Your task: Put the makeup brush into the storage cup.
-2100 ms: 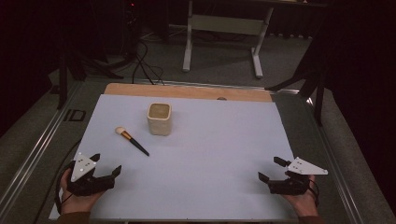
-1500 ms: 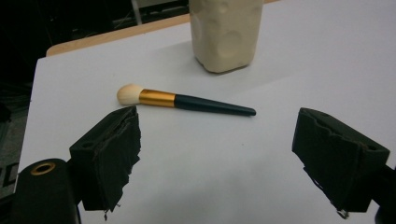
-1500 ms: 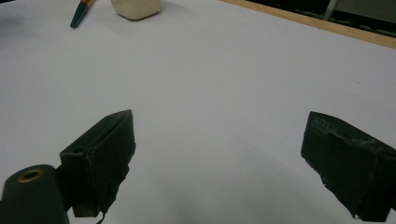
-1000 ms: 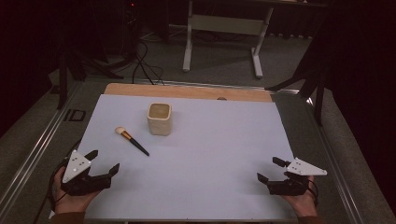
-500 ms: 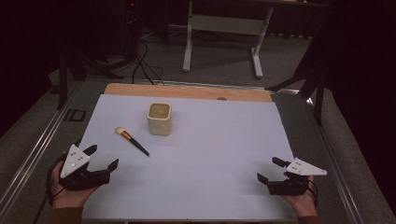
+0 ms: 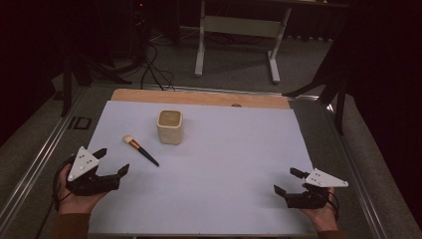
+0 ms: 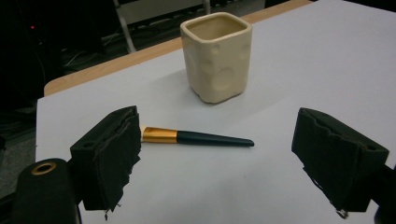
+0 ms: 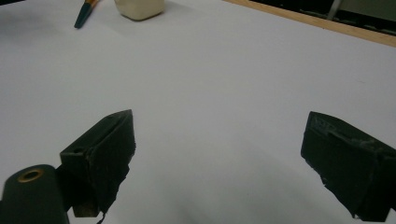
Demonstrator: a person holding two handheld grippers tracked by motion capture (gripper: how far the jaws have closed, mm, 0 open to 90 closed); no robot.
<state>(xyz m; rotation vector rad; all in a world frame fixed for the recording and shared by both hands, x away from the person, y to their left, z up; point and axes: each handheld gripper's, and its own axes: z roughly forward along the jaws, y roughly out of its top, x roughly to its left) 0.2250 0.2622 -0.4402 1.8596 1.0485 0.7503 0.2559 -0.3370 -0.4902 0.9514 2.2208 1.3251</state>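
Left gripper (image 6: 112, 162), jaws spread wide and empty, faces the black-handled makeup brush with gold ferrule (image 6: 141, 151), which lies flat just left of the cream square ceramic cup (image 6: 169, 127). Best approach: straddle the handle crosswise, then lower. Right gripper (image 6: 288, 181), far right of cup, gapes idle

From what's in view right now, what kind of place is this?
Probably a lab or recording workspace, not a home: a white sheet over a wooden-edged table, loose black cables on the grey floor, a white metal desk frame behind, and dark surroundings.
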